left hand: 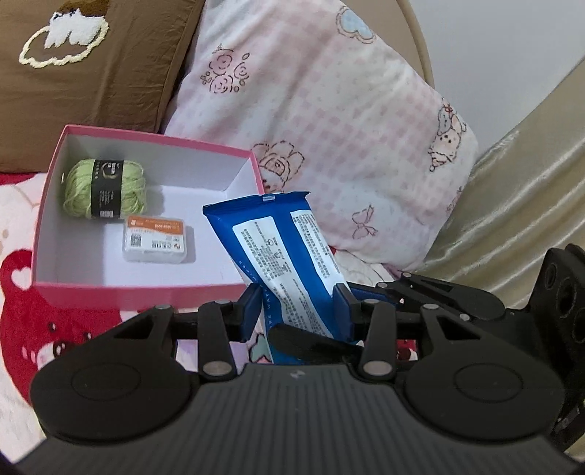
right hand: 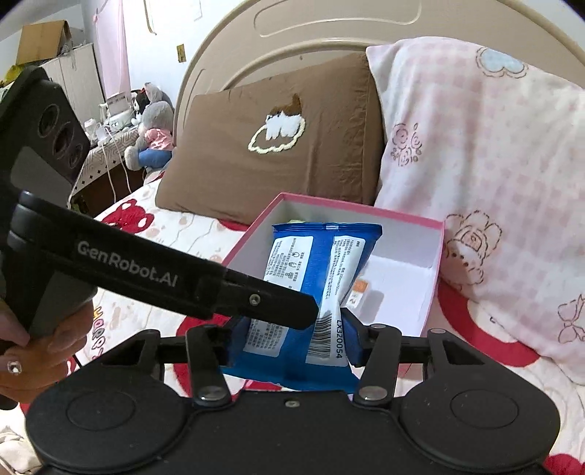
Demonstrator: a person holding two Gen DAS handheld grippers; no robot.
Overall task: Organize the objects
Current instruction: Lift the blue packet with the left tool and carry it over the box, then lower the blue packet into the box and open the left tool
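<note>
A blue wipes pack (left hand: 281, 248) with white labels is held upright over the bed. My left gripper (left hand: 298, 310) is shut on its lower part. My right gripper (right hand: 292, 336) is shut on the same pack (right hand: 321, 270) from the other side. A pink box (left hand: 55, 288) with a white inside lies on the bed to the left, and in the right wrist view its rim (right hand: 435, 277) shows behind the pack. In it lie a green yarn ball (left hand: 102, 188) and a small clear case with an orange label (left hand: 157, 239). The left gripper's finger (right hand: 256, 301) crosses the right wrist view.
A brown pillow (right hand: 292, 146) and a pink checked pillow (right hand: 475, 164) lean on the beige headboard (right hand: 329, 33) behind the box. The bedsheet (right hand: 146, 234) is white with red bears. A side table with plush toys (right hand: 153, 128) stands far left. A beige cover (left hand: 512, 204) lies right.
</note>
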